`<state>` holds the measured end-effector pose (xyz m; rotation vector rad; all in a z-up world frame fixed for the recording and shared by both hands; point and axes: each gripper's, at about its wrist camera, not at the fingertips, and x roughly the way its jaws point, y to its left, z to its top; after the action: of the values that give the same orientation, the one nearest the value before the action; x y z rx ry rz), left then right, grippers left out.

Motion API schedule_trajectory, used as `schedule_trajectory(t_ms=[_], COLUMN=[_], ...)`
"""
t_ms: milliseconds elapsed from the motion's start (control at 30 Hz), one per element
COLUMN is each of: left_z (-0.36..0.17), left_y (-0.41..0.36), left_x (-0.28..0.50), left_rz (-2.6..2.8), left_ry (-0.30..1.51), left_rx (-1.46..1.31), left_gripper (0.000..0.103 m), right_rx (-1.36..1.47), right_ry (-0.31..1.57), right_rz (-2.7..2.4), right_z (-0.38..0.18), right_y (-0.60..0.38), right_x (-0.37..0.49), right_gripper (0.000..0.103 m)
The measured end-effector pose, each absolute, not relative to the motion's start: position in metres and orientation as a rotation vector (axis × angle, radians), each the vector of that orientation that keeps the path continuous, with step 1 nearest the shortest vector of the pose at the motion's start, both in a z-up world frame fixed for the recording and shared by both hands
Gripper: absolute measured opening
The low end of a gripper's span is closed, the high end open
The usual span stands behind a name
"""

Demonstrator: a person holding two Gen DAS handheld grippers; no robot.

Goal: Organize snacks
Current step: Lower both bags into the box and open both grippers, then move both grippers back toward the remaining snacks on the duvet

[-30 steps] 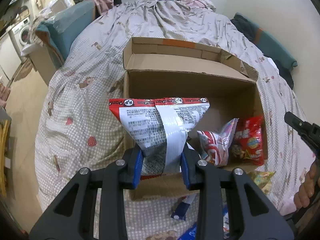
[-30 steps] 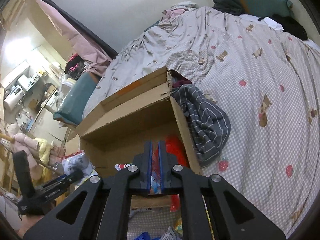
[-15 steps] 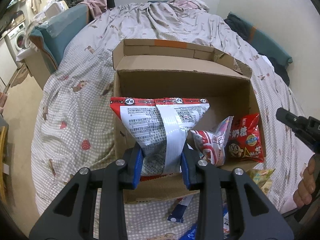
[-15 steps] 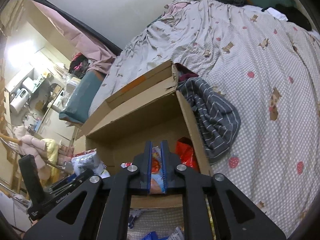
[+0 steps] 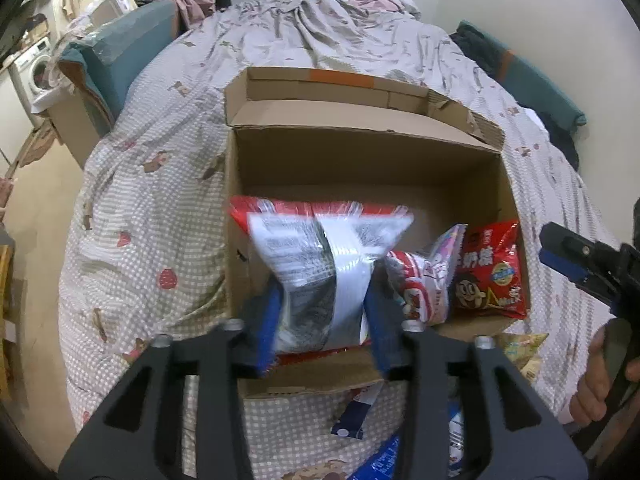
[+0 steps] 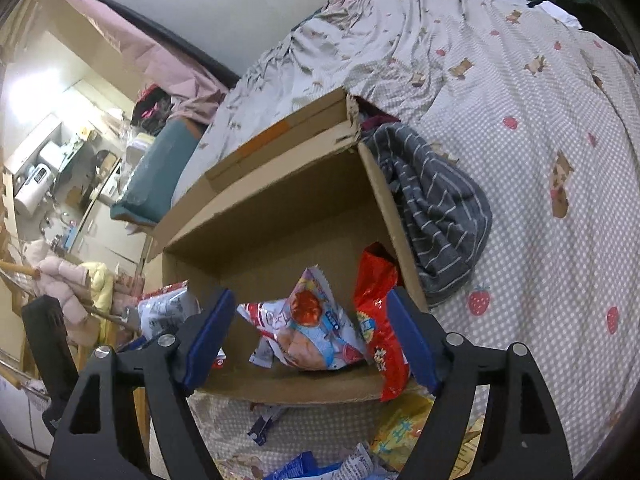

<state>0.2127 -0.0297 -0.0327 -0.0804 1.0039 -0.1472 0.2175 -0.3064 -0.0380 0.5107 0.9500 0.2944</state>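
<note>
Over the box (image 5: 360, 168), left tool (image 5: 322, 320) pinches a snack bag (image 5: 320, 248); right tool (image 6: 310, 336) gapes empty.

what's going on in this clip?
Someone with two handheld claws is packing snacks into a cardboard box on a bed. The left claw is clamped on a red-and-silver snack bag, held over the box's near-left side. Two bags already stand at the right end: a white-and-red bag and a red bag. The right claw is open and holds nothing, just in front of the box. More packets lie loose on the bedspread by the box's near wall.
</note>
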Motion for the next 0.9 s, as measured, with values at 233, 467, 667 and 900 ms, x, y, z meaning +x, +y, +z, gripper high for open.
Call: schedule_trajectory(t_ms=[233,467,667,900], left_z=[-0.030,-0.031,-0.019,-0.006], left_y=[-0.030,-0.030,-0.025,-0.014], left_x=[0.208,0.207,0.196,0.174], left_rz=[-0.143,-0.143,-0.138,-0.125], left_ry=[0.974,0.968,0.925,0.905], left_rx=[-0.074,-0.072,-0.075,-0.071], left_gripper=[0.074,0.074,0.074,0.074], right_rx=[0.475,0.471,0.487,0.493], right_ry=[0.949,0.947,0.941,0.922], right_rz=[0.299,0.298,0.298,0.290], right_z=[-0.036,-0.035,-0.031,-0.021], right_y=[-0.302,-0.302,-0.303,-0.305], right_x=[0.216,0.217,0.213,0.191], right_gripper=[0.081,0.081,0.081,0.081])
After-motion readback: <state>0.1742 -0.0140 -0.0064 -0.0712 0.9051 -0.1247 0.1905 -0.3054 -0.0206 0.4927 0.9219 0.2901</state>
